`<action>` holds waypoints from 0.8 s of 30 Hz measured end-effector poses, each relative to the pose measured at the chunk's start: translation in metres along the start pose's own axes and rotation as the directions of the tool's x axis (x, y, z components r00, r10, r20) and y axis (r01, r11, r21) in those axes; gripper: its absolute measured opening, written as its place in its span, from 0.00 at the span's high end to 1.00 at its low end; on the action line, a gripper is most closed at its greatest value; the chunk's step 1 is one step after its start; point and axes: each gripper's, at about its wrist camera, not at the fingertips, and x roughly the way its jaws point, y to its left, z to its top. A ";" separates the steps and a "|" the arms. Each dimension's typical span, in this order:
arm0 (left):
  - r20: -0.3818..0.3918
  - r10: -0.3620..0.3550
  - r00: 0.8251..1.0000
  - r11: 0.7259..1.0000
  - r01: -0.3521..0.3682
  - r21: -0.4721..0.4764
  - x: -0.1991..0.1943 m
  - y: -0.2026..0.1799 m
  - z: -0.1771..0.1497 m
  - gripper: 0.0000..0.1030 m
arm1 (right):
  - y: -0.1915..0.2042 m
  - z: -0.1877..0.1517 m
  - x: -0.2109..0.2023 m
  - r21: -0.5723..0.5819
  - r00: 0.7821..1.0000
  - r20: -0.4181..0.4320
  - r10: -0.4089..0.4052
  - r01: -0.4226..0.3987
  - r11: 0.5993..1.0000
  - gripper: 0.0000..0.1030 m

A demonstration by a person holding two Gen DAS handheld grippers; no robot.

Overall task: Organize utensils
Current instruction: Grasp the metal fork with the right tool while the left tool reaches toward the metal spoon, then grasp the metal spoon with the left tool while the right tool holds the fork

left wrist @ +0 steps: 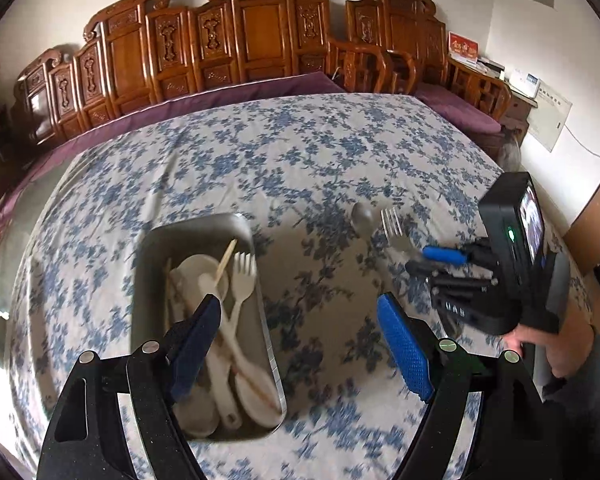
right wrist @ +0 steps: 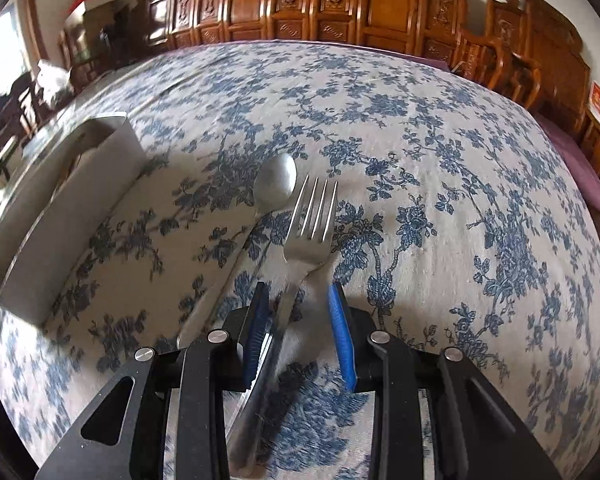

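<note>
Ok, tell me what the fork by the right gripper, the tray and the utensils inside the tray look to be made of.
Fork: metal, likely stainless steel, with a bright reflective sheen on the tines.
Tray: also metal by its look, brushed grey with a dull shine along the rim.
Utensils in the tray: matte off-white spoons and a fork, probably plastic; the thin tan sticks look like wood or bamboo.

1. right gripper [right wrist: 300, 320]: blue pads apart, metal fork [right wrist: 310, 220] handle running between them, nearer the left pad; contact unclear.
2. metal spoon [right wrist: 275, 183] lies just left of the fork tines.
3. metal tray [right wrist: 80, 216] at far left on floral tablecloth [right wrist: 440, 168].
</note>
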 end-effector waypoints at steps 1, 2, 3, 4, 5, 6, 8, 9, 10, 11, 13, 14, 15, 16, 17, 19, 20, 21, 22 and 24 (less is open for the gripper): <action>-0.002 -0.005 1.000 1.000 0.005 -0.001 0.003 -0.002 0.002 0.25 | -0.004 -0.003 -0.002 0.014 1.000 0.003 0.011 -0.011 1.000 0.73; -0.005 -0.010 1.000 1.000 0.010 -0.002 0.008 -0.005 0.004 0.25 | -0.008 -0.004 -0.003 0.021 1.000 0.004 0.017 -0.017 1.000 0.74; -0.007 -0.013 1.000 1.000 0.013 0.001 0.012 -0.008 0.006 0.25 | -0.011 -0.005 -0.004 0.020 1.000 0.002 0.022 -0.022 1.000 0.79; -0.010 -0.016 1.000 1.000 0.016 0.006 0.017 -0.013 0.008 0.25 | -0.014 -0.006 -0.005 0.019 1.000 -0.002 0.025 -0.024 1.000 0.86; -0.011 -0.019 1.000 1.000 0.019 0.010 0.022 -0.016 0.009 0.25 | -0.019 -0.006 -0.006 0.020 0.999 -0.010 0.037 -0.037 0.999 0.86; -0.012 -0.021 1.000 1.000 0.021 0.012 0.027 -0.019 0.011 0.25 | -0.022 -0.007 -0.007 0.020 0.999 -0.014 0.048 -0.048 0.999 0.86; -0.018 -0.025 1.000 1.000 0.026 0.008 0.038 -0.025 0.015 0.25 | -0.033 -0.009 -0.009 0.025 0.998 -0.018 0.068 -0.067 0.997 0.90; -0.024 -0.029 0.999 1.000 0.029 0.004 0.045 -0.027 0.017 0.25 | -0.039 -0.010 -0.010 0.033 0.997 -0.017 0.076 -0.075 0.997 0.92; -0.031 -0.032 0.999 0.999 0.032 -0.002 0.052 -0.030 0.020 0.25 | -0.042 -0.011 -0.010 0.038 0.997 -0.015 0.079 -0.078 0.996 0.92; -0.036 -0.035 0.999 0.999 0.035 -0.005 0.058 -0.032 0.022 0.25 | -0.047 -0.012 -0.010 0.046 0.997 -0.014 0.077 -0.076 0.996 0.92; -0.045 -0.043 0.998 0.999 0.043 -0.010 0.069 -0.038 0.026 0.25 | -0.052 -0.012 -0.011 0.045 0.998 -0.008 0.070 -0.069 0.997 0.92; -0.048 -0.048 0.998 0.999 0.047 -0.013 0.076 -0.041 0.029 0.25 | -0.054 -0.012 -0.010 0.046 0.997 -0.004 0.073 -0.073 0.996 0.92; -0.050 -0.054 0.997 0.998 0.053 -0.015 0.082 -0.045 0.032 0.25 | -0.055 -0.013 -0.010 0.049 0.997 0.001 0.078 -0.078 0.996 0.92; -0.053 -0.059 0.997 0.998 0.058 -0.015 0.089 -0.048 0.035 0.25 | -0.058 -0.013 -0.010 0.054 0.996 0.010 0.087 -0.087 0.995 0.92; -0.057 -0.061 0.997 0.998 0.060 -0.015 0.095 -0.050 0.038 0.27 | -0.059 -0.013 -0.009 0.055 0.996 0.014 0.091 -0.092 0.994 0.92; -0.065 -0.063 0.996 0.998 0.062 -0.015 0.105 -0.053 0.043 0.35 | -0.061 -0.012 -0.008 0.056 0.995 0.015 0.097 -0.097 0.994 0.92; -0.074 -0.062 0.995 0.998 0.061 -0.016 0.113 -0.055 0.047 0.39 | -0.061 -0.012 -0.008 0.054 0.995 0.016 0.097 -0.098 0.994 0.92; -0.078 -0.062 0.995 0.998 0.061 -0.018 0.118 -0.055 0.050 0.41 | -0.062 -0.012 -0.008 0.054 0.995 0.017 0.099 -0.099 0.994 0.92; -0.083 -0.065 0.994 0.998 0.063 -0.021 0.123 -0.056 0.052 0.43 | -0.063 -0.011 -0.008 0.057 0.995 0.018 0.103 -0.104 0.993 0.92; -0.099 -0.072 0.992 0.997 0.069 -0.034 0.137 -0.056 0.057 0.46 | -0.064 -0.011 -0.008 0.060 0.994 0.019 0.110 -0.111 0.992 0.92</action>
